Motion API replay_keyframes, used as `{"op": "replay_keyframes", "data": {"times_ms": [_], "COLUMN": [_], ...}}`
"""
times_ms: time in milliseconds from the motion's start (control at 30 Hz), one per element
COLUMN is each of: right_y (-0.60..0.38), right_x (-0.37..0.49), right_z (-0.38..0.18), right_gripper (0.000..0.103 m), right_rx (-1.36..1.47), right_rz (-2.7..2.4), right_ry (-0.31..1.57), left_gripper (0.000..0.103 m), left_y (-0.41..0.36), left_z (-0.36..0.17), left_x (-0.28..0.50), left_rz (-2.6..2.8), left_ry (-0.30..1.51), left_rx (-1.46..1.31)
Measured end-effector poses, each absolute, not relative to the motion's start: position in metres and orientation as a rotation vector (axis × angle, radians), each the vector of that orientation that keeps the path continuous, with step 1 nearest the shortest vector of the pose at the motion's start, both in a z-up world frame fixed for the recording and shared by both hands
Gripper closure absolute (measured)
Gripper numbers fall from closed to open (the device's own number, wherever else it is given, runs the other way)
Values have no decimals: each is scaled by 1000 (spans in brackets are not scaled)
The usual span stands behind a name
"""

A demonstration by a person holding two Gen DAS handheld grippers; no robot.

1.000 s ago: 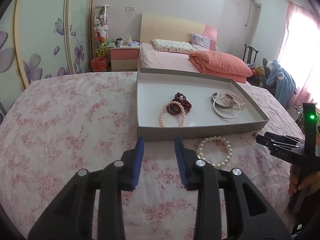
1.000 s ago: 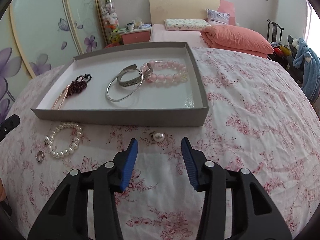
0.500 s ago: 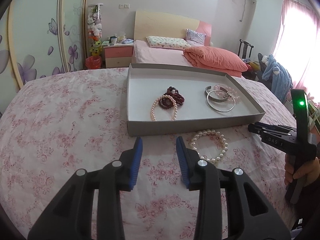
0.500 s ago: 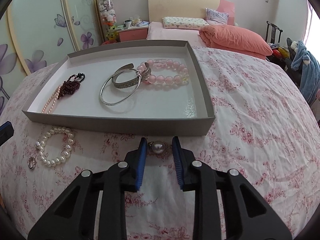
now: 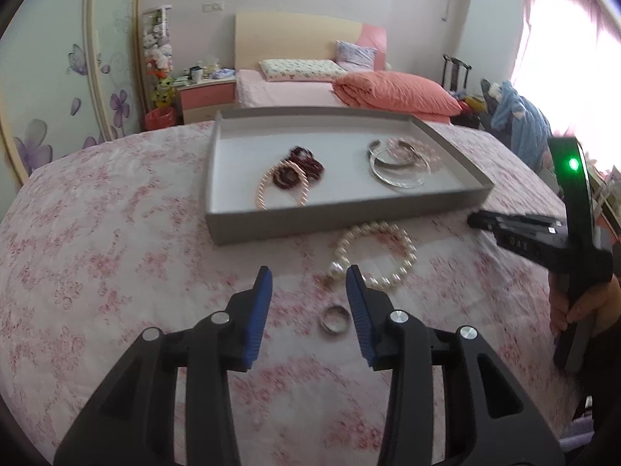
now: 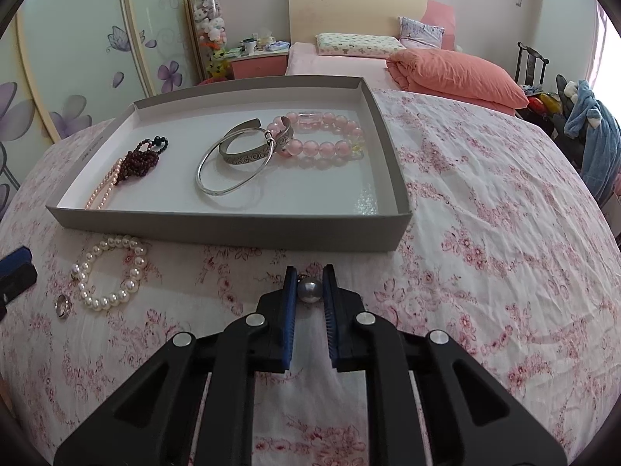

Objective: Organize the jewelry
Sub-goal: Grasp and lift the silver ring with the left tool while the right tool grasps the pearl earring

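Observation:
My right gripper (image 6: 309,272) is shut on a single grey-white pearl piece (image 6: 309,290) lying on the floral bedspread, just in front of the grey tray (image 6: 233,229). My left gripper (image 5: 308,272) hovers low over the cloth with its jaws opening. A silver ring (image 5: 334,320) lies between its fingers, near the right pad, and neither pad touches it. A white pearl bracelet (image 5: 374,256) lies just beyond, before the tray (image 5: 330,217). In the tray are silver bangles (image 6: 233,163), a pink bead bracelet (image 6: 322,136), dark red beads (image 6: 139,161) and a pink pearl strand (image 6: 103,192).
The floral bedspread (image 6: 485,233) spreads out to the right of the tray. A second bed with an orange quilt (image 6: 454,73) stands behind, beside a pink nightstand (image 6: 258,64). A hand (image 5: 582,303) holds the right gripper's handle at the left view's right edge.
The right jaws have closed onto the pearl piece. The left gripper has moved forward and down towards the bracelet, the ring has come into view between its fingers, and its jaws stand a little wider.

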State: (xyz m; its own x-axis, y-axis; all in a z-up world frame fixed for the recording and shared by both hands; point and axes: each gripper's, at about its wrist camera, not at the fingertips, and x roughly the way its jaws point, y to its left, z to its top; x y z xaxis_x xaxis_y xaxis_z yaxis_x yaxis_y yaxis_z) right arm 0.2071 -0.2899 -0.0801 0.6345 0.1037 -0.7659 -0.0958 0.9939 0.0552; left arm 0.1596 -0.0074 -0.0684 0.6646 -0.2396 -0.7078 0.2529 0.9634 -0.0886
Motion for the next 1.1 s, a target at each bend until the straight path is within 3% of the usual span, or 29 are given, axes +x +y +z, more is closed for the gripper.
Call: {"op": "replay_keyframes", "data": {"times_ms": [333,400,500,1100], "right_y": [-290,-291,-291,-291], "right_x": [203,203,203,203], "right_z": [-81,-81,-81,-81], "right_gripper": [89,89,89,88], "right_rx": [14,15,15,17], "right_rz": [121,121,121,123], "right_ry": [876,877,877,878], "left_gripper": [63,66,81,80], "left_y": [-34,-36,-37,-36], "left_z": [-94,-96,-97,-97], "left_x": [159,160,162,162], "left_rz": [-277,-258,-231,-230], "left_ry": [898,896,890,889], "left_rx": [69,80,93,86]}}
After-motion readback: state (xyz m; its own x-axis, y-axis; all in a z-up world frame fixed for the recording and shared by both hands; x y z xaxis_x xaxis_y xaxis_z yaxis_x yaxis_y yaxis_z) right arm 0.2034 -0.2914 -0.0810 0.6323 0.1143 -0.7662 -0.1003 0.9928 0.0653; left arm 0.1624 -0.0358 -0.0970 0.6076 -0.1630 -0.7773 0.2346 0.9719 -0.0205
